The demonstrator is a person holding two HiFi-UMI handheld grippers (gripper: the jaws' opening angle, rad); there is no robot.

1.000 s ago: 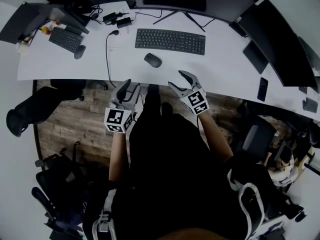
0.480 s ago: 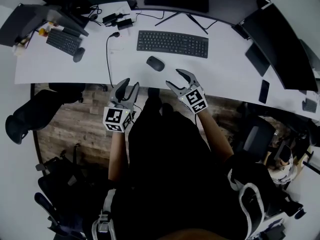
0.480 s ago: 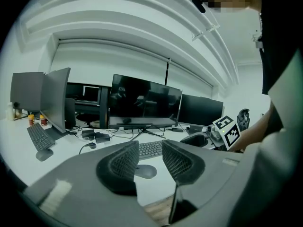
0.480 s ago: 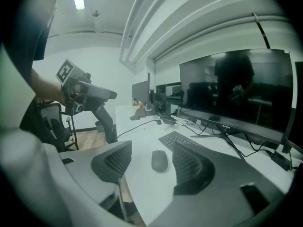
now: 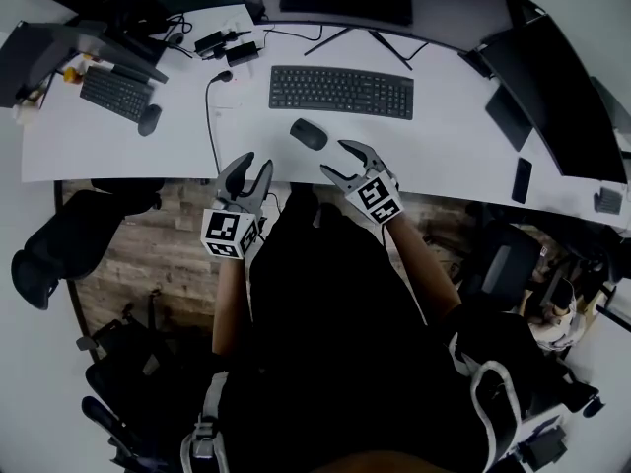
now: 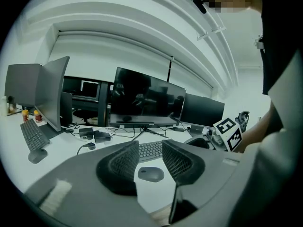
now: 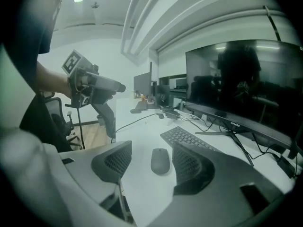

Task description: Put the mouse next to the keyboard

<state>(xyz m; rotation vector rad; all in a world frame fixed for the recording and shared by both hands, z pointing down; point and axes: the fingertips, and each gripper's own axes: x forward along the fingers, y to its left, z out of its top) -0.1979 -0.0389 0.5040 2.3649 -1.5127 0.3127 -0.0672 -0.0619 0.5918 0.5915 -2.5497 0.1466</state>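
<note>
A dark grey mouse [image 5: 309, 134] lies on the white desk [image 5: 444, 141], in front of the left part of the black keyboard [image 5: 341, 92]. My right gripper [image 5: 339, 160] hovers open over the desk's front edge, a short way right of the mouse and not touching it. In the right gripper view the mouse [image 7: 160, 161] lies ahead between the open jaws, keyboard [image 7: 189, 141] beyond. My left gripper [image 5: 245, 172] is open at the desk's front edge, left of the mouse. The left gripper view shows the mouse [image 6: 151, 174] ahead, nothing between the fingers.
A black cable [image 5: 209, 116] runs down the desk left of the mouse. A monitor [image 5: 345, 0] stands behind the keyboard. A second keyboard [image 5: 114, 94] and mouse [image 5: 149, 118] sit far left. A phone [image 5: 522, 179] lies at right. Office chairs [image 5: 59, 235] stand on the wooden floor.
Both grippers have edged toward the desk; the right one has drawn left, closer to the mouse. The mouse lies where it was.
</note>
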